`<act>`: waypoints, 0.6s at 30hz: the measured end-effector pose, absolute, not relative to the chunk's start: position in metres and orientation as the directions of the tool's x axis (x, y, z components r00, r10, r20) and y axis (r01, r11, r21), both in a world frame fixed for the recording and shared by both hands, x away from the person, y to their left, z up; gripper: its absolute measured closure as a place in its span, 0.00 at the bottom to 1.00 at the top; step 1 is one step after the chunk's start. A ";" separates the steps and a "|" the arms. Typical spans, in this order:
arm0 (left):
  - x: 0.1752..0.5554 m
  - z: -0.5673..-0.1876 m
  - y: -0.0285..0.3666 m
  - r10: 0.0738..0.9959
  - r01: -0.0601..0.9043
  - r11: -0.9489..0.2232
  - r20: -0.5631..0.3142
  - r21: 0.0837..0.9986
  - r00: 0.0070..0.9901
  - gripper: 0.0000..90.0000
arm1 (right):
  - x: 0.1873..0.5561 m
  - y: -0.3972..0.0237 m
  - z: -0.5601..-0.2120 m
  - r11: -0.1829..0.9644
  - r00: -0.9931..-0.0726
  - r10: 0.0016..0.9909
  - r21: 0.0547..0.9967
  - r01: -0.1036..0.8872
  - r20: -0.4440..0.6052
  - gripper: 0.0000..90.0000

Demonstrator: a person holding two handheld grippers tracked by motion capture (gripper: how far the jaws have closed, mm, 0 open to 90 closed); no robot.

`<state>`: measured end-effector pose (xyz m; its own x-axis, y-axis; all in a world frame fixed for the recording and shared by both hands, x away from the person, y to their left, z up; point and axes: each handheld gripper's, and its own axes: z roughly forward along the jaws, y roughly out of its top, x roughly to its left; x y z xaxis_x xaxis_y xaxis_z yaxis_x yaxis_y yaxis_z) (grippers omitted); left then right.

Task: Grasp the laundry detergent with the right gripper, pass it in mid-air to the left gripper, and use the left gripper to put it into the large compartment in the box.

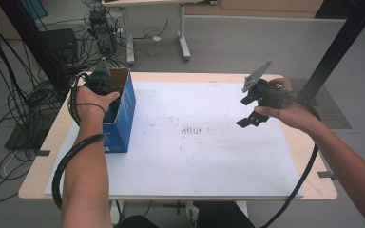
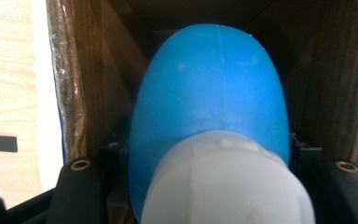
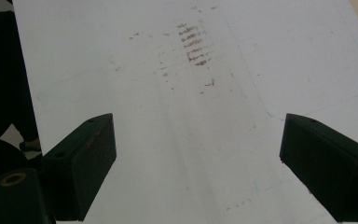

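Blue bottle (image 2: pixel 214 93) sits clamped in the left gripper (image 2: pixel 209 186), inside the cardboard box (image 2: pixel 88 84).

Soft, even light falls across the white sheet (image 1: pixel 195 137) in the high view — shadows under the forearms are faint, with no glare. In the left gripper view the blue bottle (image 2: pixel 214 88) and its white cap (image 2: pixel 228 182) sit too close and blur, inside a dim cardboard box (image 2: pixel 88 84). The right gripper view is bright and flat — the smudges (image 3: pixel 193 44) look slightly soft.
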<state>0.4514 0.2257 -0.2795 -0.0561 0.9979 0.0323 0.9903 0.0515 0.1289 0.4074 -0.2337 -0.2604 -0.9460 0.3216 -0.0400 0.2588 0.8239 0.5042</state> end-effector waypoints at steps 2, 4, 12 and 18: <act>0.451 -0.279 0.226 0.998 0.990 0.051 0.033 0.130 -0.055 0.41 | 0.407 -0.234 -0.260 0.825 -0.946 0.321 0.503 0.259 -0.040 0.12; 0.451 -0.279 0.226 0.998 0.990 0.051 0.032 0.131 -0.055 0.41 | 0.407 -0.234 -0.260 0.825 -0.946 0.320 0.504 0.257 -0.042 0.12; 0.451 -0.280 0.225 0.998 0.990 0.050 0.032 0.133 -0.055 0.41 | 0.407 -0.233 -0.261 0.825 -0.946 0.321 0.503 0.258 -0.040 0.12; 0.451 -0.280 0.225 0.998 0.990 0.049 0.034 0.133 -0.054 0.41 | 0.407 -0.234 -0.261 0.823 -0.945 0.324 0.504 0.260 -0.041 0.12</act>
